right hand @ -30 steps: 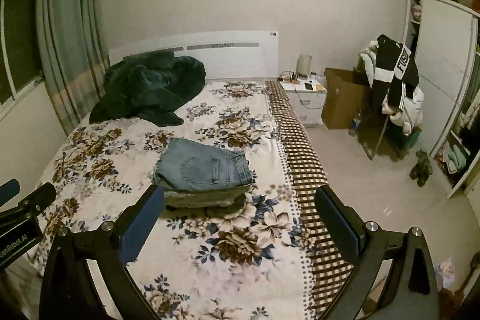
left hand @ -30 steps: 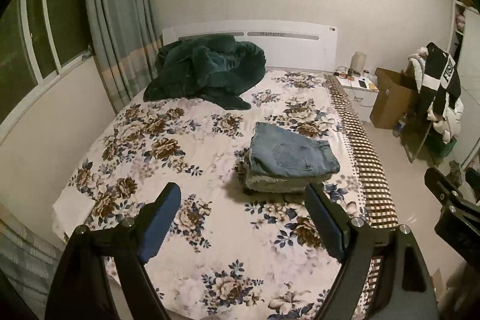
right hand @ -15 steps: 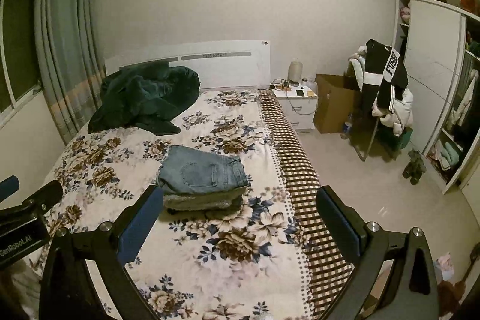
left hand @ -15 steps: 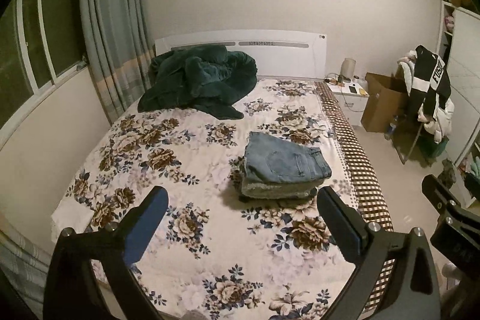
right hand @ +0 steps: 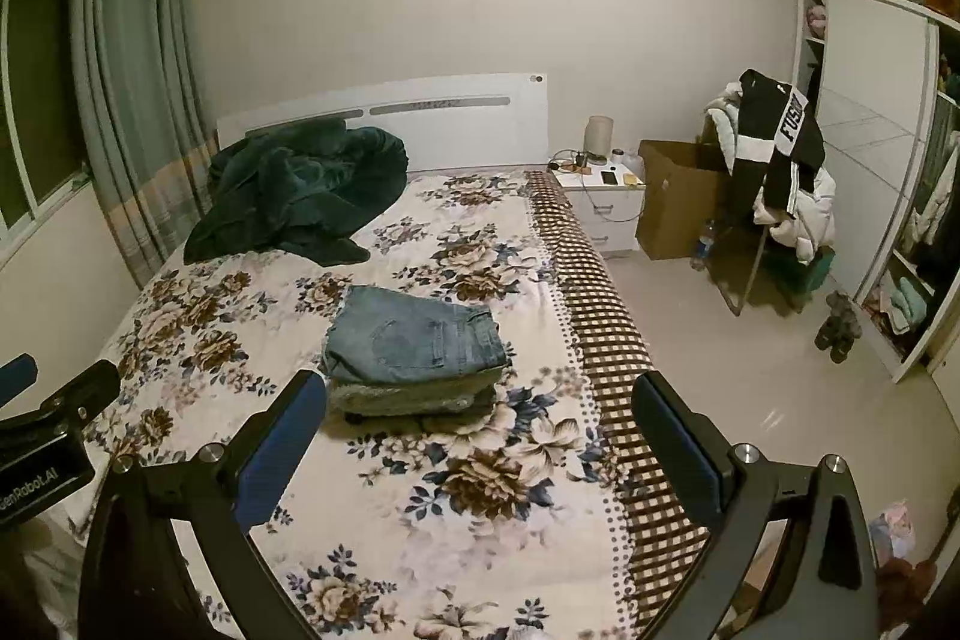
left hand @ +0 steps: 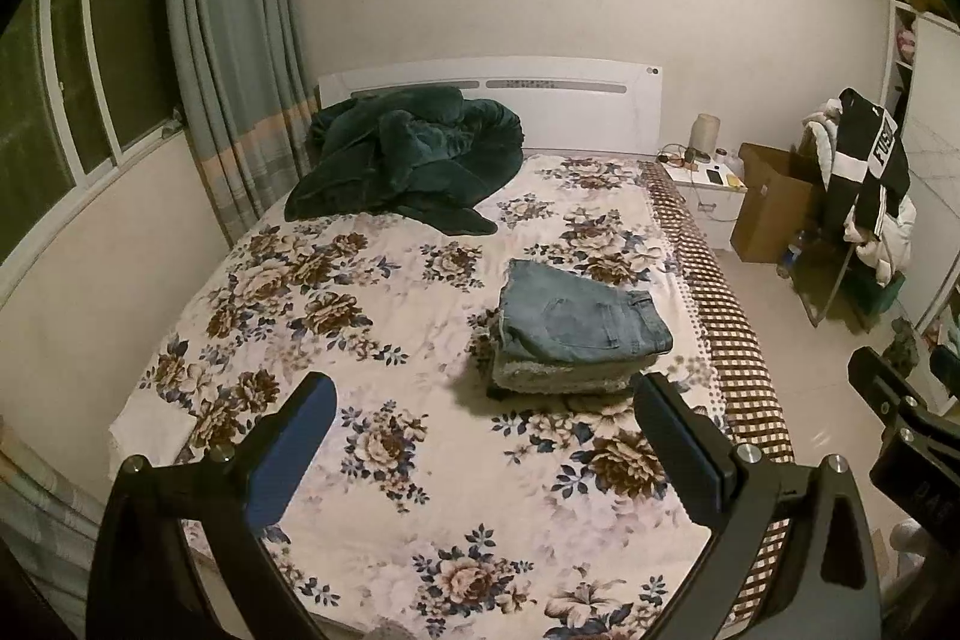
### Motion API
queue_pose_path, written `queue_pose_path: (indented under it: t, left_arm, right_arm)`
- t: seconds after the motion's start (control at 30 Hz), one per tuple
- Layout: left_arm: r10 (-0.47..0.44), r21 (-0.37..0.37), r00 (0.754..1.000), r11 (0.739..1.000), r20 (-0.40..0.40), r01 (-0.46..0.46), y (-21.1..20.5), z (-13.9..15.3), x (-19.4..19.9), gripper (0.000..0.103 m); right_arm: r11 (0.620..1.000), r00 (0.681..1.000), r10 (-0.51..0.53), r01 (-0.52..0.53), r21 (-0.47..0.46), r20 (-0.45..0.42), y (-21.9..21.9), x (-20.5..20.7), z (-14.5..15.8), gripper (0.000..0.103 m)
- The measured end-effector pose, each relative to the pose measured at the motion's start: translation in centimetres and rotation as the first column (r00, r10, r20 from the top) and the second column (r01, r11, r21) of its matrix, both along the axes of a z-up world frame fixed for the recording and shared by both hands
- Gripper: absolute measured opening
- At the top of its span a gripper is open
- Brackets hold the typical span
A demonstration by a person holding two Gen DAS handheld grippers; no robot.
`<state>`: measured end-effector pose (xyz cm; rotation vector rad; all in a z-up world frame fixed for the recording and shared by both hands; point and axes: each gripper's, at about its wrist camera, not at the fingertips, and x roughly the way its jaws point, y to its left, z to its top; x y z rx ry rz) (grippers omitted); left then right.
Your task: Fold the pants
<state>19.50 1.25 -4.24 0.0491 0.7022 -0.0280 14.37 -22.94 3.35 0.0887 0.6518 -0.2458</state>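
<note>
Folded blue jeans (left hand: 576,316) lie on top of a small stack of folded clothes on the floral bedspread (left hand: 372,340), toward the bed's right side. They also show in the right wrist view (right hand: 414,337). My left gripper (left hand: 483,445) is open and empty, held above the foot of the bed, well short of the stack. My right gripper (right hand: 477,436) is open and empty, also held back from the stack. The right gripper's body shows at the right edge of the left wrist view (left hand: 906,436).
A dark green blanket (left hand: 408,160) is heaped at the headboard. A nightstand (right hand: 606,208), a cardboard box (right hand: 678,196), a chair draped with clothes (right hand: 780,172) and a wardrobe (right hand: 888,172) stand right of the bed. Curtains (left hand: 234,58) and a window are on the left.
Both grippers have drawn back and up from the bed, so the folded stack sits farther off. The left gripper's fingers have spread wider. The stack has not moved.
</note>
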Motion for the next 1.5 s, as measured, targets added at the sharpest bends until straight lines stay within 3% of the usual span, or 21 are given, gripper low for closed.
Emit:
queue_pose_path:
  t: [1.5]
  left_arm:
    - [0.002,-0.001,1.0,1.0,-0.009,-0.002,-0.37,0.15,-0.49,0.102]
  right_arm:
    - [0.998,0.998,0.06,-0.06,0.02,-0.001,-0.54,0.49,-1.03,0.103]
